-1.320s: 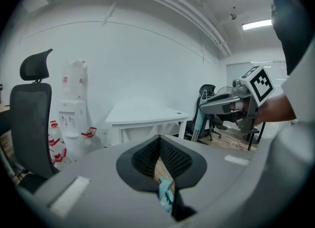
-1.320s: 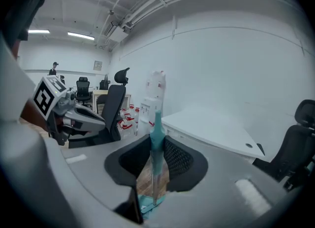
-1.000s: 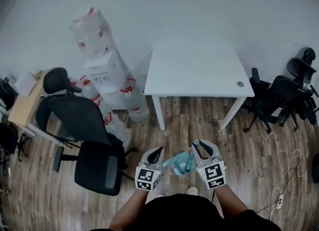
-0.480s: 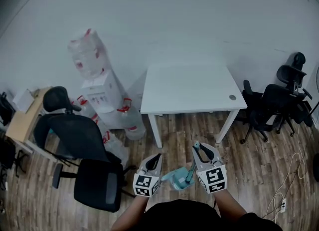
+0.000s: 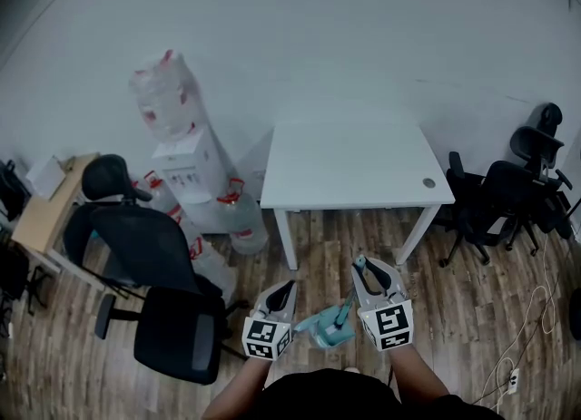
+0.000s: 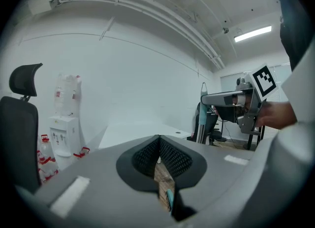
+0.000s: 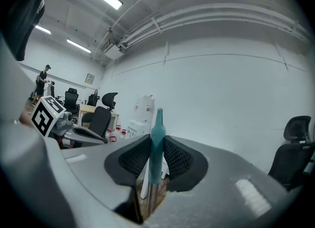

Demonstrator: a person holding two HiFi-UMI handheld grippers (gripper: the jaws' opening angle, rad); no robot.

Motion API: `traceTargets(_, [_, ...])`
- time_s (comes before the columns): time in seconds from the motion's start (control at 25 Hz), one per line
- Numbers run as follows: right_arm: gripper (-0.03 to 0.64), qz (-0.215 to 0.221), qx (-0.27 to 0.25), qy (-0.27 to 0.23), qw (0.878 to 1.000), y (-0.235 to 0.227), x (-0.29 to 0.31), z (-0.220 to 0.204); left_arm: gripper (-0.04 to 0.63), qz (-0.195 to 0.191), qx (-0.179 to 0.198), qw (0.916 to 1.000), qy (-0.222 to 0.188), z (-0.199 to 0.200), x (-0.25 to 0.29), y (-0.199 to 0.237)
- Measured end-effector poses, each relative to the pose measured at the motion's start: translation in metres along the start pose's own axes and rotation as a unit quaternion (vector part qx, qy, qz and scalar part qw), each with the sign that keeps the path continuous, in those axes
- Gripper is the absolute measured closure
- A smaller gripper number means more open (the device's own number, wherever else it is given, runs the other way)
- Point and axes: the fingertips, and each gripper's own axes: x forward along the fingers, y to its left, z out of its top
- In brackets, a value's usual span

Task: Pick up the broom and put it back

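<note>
The broom has a teal handle point(image 7: 157, 138) and a teal head point(image 5: 323, 327) that hangs low between my two grippers, just in front of the person's body. My right gripper point(image 5: 361, 268) is shut on the handle near its top; the handle's tip sticks up between the pads in the right gripper view. My left gripper point(image 5: 288, 288) is beside the broom head on its left, with its pads point(image 6: 167, 154) closed together on nothing. In the left gripper view, the right gripper point(image 6: 231, 100) shows with the handle point(image 6: 203, 116) upright in it.
A white table point(image 5: 354, 169) stands ahead against the wall. Left of it are a wrapped water dispenser point(image 5: 186, 151) and water bottles point(image 5: 241, 228). A black office chair point(image 5: 150, 250) is close on the left, more chairs point(image 5: 508, 196) on the right. A cable point(image 5: 526, 318) lies on the wood floor.
Both grippers have risen a little with the broom. The right gripper's hold on the handle is unchanged, and the left stays shut.
</note>
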Motion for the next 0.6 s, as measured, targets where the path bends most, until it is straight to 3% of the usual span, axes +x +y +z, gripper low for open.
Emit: traceTargets(0.6, [0.525,-0.005,-0.002,-0.012,1.0,-0.0039,0.0051,0.0051,0.578,0.008,0.009,0.9999,0.012,-0.0039,-0.0055,-0.0008])
